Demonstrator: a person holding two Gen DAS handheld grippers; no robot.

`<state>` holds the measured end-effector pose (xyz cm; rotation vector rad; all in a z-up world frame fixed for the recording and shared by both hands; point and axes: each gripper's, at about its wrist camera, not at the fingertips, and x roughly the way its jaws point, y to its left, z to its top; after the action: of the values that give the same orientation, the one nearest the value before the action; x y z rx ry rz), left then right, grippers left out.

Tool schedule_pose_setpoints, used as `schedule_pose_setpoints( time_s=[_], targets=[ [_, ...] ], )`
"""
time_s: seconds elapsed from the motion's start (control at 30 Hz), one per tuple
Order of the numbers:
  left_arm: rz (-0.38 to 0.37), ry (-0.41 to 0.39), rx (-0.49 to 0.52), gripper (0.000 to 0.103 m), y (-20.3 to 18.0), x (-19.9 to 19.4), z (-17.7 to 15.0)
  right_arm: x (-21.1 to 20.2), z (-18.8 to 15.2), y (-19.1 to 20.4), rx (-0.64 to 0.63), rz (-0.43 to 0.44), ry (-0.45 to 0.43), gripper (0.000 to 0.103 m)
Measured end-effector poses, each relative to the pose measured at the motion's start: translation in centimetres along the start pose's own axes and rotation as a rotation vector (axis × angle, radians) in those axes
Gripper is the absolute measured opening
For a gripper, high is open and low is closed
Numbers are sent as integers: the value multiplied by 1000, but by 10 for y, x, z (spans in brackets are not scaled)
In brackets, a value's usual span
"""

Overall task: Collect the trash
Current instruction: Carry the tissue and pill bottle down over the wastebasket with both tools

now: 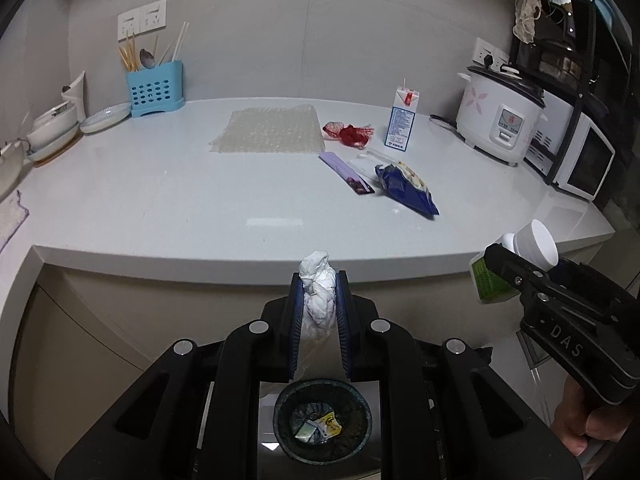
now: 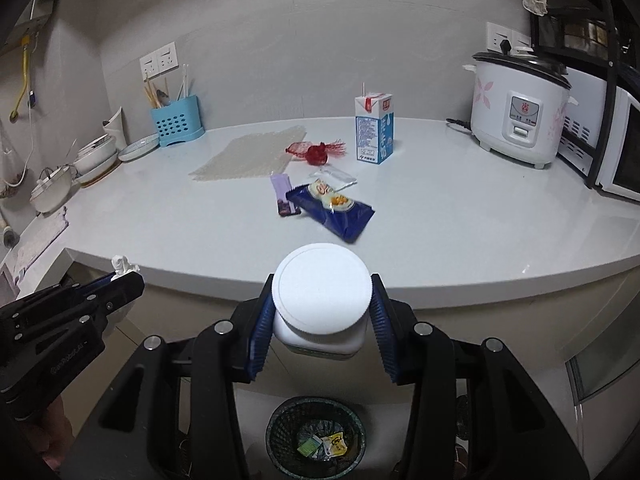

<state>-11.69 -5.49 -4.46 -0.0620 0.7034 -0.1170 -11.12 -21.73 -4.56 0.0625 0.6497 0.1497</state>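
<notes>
1. Left gripper (image 1: 318,280): pads clamped on a crumpled white tissue (image 1: 318,300), which sticks out past the fingertips. Held off the front edge of the counter (image 1: 160,208), above the floor.
2. Right gripper (image 2: 322,300): blue pads pressed on both sides of a white plastic jar (image 2: 320,300) with a wide white lid and a green label; also held in front of the counter edge.
3. Mesh waste bin (image 2: 316,436) stands on the floor below both grippers; a few small wrappers lie inside.
4. On the counter: blue snack bag (image 2: 332,210), purple wrapper (image 2: 282,196) just beside it, clear plastic piece (image 2: 338,176), red net (image 2: 316,152), upright milk carton (image 2: 374,128), sheet of bubble wrap (image 2: 248,156).
5. Background: rice cooker (image 2: 520,108) at right, blue utensil holder (image 2: 176,122) and stacked bowls (image 2: 96,156) at left.
</notes>
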Motion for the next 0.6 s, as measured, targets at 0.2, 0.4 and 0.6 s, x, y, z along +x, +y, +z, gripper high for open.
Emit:
schedule_pose_setpoints(
  time_s=[0.2,0.4,0.6],
  targets=[
    [9,12,-3,15,-1,2,-34,3,-34,2,-7,-1,25,42],
    [31,39,-19,15,3,14,-64,11,-64,-5,5,-18,53,42],
    [34,110,-34,15,7,50,-101,37,-97,-6,2,-36,92,42]
  ],
)
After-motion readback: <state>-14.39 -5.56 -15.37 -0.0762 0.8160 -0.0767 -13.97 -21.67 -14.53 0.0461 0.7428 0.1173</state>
